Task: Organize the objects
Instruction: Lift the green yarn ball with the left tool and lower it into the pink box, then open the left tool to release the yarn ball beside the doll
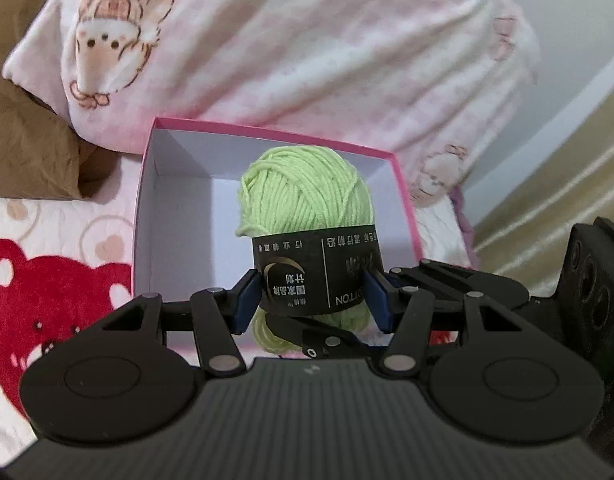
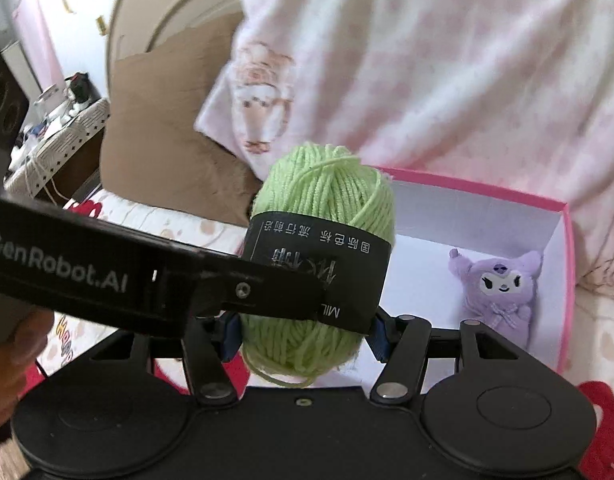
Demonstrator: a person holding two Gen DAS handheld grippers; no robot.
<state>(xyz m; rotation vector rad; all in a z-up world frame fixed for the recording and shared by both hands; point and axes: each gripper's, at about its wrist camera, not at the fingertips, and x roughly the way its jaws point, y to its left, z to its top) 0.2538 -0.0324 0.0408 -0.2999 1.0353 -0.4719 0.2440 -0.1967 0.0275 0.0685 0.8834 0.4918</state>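
Both grippers pinch one green yarn ball above the pink box.

I have the left gripper point(image 1: 313, 300) about half spread, its blue pads point(image 1: 245, 300) pressing the yarn ball point(image 1: 303, 196) at its black label point(image 1: 319, 272). My right gripper point(image 2: 303, 330) clamps the same ball likewise. It hangs over the pink box point(image 2: 567, 280), where a purple plush point(image 2: 503, 288) lies.

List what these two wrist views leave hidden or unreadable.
- Left wrist view: the purple plush is not visible; the green yarn blocks part of the pink box floor.
- Right wrist view: the left gripper crosses the yarn's black label, covering some print.
- Both views: the label text appears upside down and partly blurred.
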